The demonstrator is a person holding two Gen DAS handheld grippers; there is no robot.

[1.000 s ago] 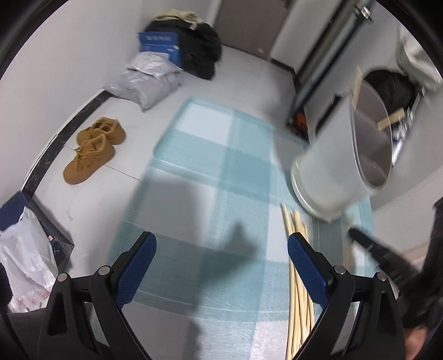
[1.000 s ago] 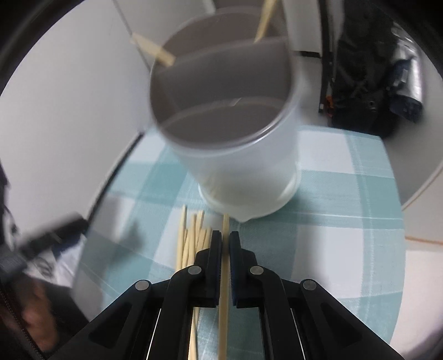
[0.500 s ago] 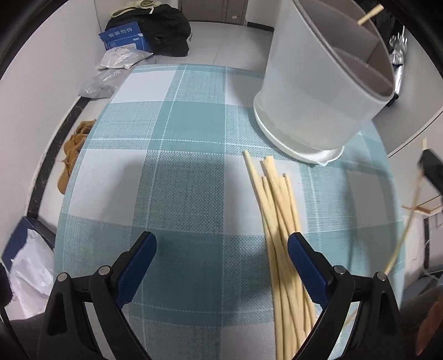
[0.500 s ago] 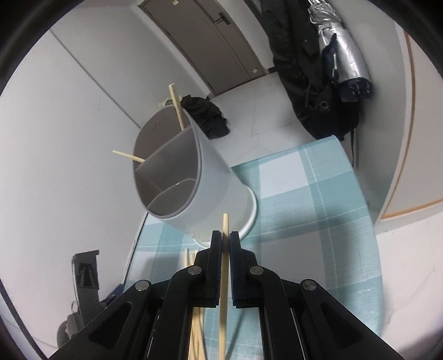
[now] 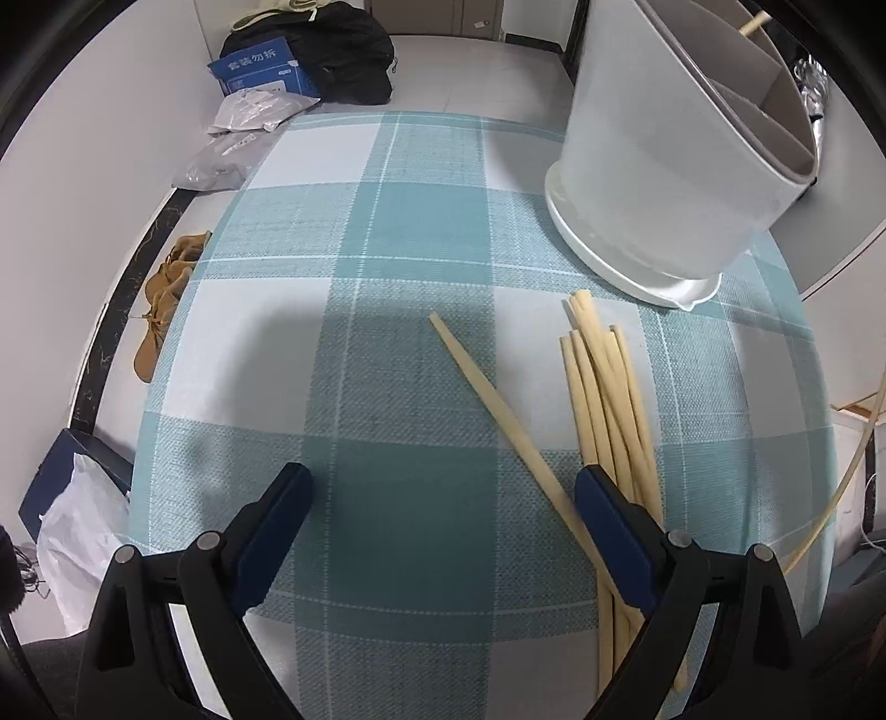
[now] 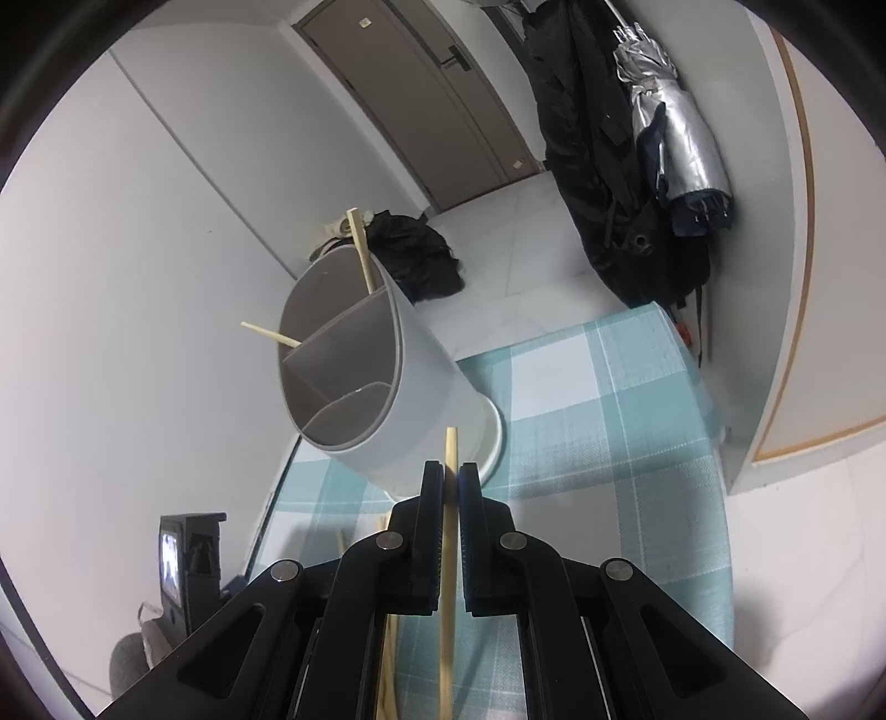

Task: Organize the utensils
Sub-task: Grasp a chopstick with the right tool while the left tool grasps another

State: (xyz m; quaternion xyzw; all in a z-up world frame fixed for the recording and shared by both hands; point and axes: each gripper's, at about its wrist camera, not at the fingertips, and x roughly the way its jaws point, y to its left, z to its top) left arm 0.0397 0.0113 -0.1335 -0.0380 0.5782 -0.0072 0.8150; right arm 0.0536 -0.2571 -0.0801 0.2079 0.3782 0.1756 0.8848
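A white utensil holder (image 5: 664, 166) with grey dividers stands at the far right of the checked cloth (image 5: 387, 249). It shows in the right wrist view (image 6: 365, 365) with two chopsticks (image 6: 362, 249) sticking out. A bundle of chopsticks (image 5: 603, 399) lies before it, and a single chopstick (image 5: 487, 399) lies apart to its left. My left gripper (image 5: 443, 504) is open and empty, low over the cloth near the single chopstick. My right gripper (image 6: 451, 482) is shut on a chopstick (image 6: 449, 526), held in the air in front of the holder.
The round table drops off on all sides. On the floor are brown shoes (image 5: 166, 299), plastic bags (image 5: 243, 127), a blue box (image 5: 255, 66) and a black bag (image 5: 343, 50). Coats and an umbrella (image 6: 675, 138) hang at the right. A small screen device (image 6: 183, 559) stands at the left.
My right gripper has lifted the chopstick up off the table and away from the holder. My left gripper has swung over the cloth and come lower, toward the single chopstick.
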